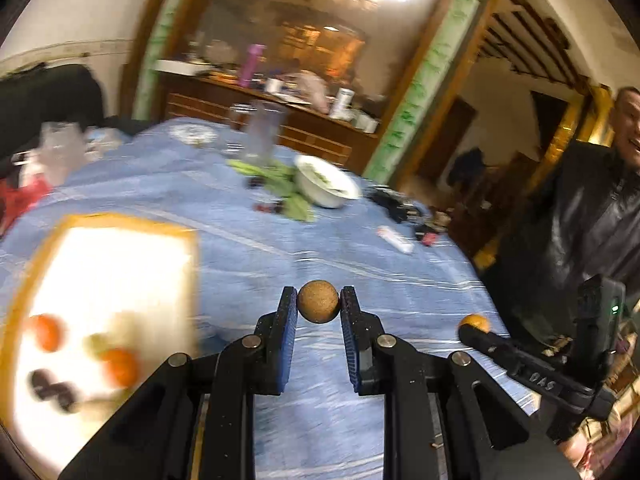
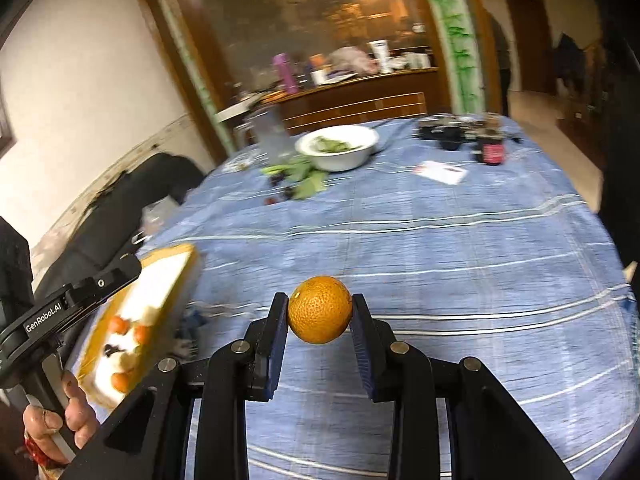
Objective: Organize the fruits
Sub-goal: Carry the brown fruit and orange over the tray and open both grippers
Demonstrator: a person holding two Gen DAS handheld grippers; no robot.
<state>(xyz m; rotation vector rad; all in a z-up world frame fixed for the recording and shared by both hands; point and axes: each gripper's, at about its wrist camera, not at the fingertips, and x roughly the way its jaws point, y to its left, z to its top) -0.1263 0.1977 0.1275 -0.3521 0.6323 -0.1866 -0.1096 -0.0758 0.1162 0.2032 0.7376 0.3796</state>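
Note:
My left gripper (image 1: 319,307) is shut on a small round brown fruit (image 1: 319,301) and holds it above the blue striped tablecloth. My right gripper (image 2: 320,309) is shut on an orange (image 2: 320,309) above the cloth; that orange also shows at the right in the left wrist view (image 1: 474,323). A white tray with an orange rim (image 1: 176,234) lies at the left and holds two oranges (image 1: 48,332), a pale fruit and dark fruits. It also shows in the right wrist view (image 2: 176,276), left of my right gripper.
A white bowl of greens (image 2: 340,148) stands at the far side with loose leaves and dark berries (image 2: 300,184) beside it. A clear jug (image 1: 262,132), a card (image 2: 440,171) and dark gadgets (image 2: 460,132) lie further back. A man (image 1: 592,216) stands right of the table.

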